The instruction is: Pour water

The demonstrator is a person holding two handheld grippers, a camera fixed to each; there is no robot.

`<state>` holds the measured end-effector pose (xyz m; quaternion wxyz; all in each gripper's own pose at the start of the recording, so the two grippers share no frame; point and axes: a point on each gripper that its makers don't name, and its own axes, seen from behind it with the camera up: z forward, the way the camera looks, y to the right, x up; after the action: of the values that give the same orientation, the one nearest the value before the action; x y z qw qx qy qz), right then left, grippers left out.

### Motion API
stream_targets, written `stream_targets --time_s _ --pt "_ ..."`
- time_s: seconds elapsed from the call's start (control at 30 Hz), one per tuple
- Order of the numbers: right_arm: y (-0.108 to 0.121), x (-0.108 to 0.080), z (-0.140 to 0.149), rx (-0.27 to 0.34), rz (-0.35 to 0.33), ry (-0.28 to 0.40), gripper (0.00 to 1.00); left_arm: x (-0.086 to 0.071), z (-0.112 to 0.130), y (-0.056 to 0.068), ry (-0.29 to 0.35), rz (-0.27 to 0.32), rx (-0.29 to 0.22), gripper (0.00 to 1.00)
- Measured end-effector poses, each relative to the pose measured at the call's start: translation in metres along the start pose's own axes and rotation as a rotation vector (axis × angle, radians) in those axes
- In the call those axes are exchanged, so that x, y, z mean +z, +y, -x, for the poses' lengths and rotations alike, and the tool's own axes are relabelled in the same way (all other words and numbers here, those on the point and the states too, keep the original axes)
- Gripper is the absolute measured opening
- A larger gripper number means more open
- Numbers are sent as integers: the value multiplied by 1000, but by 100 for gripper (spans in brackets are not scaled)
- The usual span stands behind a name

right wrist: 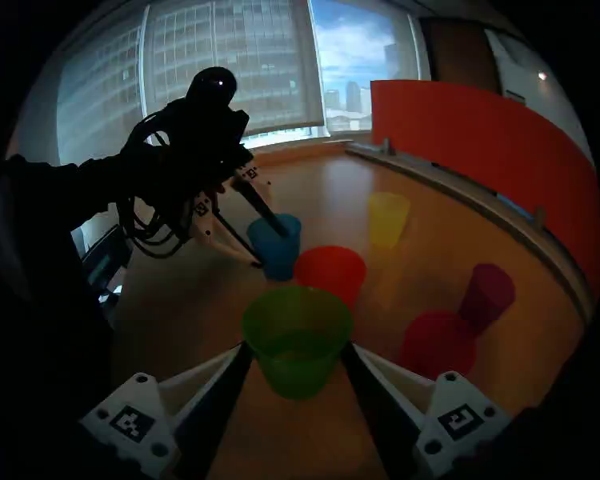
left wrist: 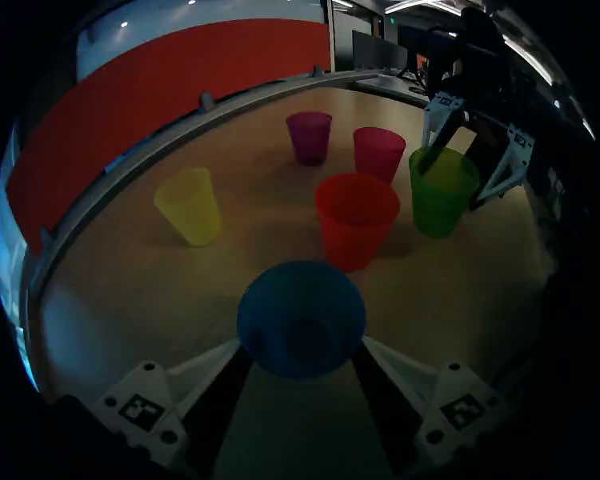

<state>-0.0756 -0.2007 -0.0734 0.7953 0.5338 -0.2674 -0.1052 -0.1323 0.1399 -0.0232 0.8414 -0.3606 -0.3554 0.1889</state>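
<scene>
The blue cup is gripped by the left claw; the green cup is gripped by the right claw.

Right gripper: both fingers pressed on the sides of a green translucent plastic cup, which is upright. Can't tell the fill level. Just behind it is a red translucent plastic cup, with a blue translucent plastic cup just beside that, farther back-left. Left gripper has its dark fingers on either side of the blue cup, and a person's hand holds that gripper, silhouetted against the window. Yellow translucent plastic cup is farther back. Pink translucent plastic cup and purple translucent plastic cup are close together on the right. All cups stand upright on the wooden tabletop. Orange-red partition panel runs along the table's right edge.
</scene>
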Motion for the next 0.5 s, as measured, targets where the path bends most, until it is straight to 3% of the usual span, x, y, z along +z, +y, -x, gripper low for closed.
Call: stream_targets --time_s 0.5 --pt "0 12 14 -3 -4 -19 85 -3 23 4 -46 6 -48 82"
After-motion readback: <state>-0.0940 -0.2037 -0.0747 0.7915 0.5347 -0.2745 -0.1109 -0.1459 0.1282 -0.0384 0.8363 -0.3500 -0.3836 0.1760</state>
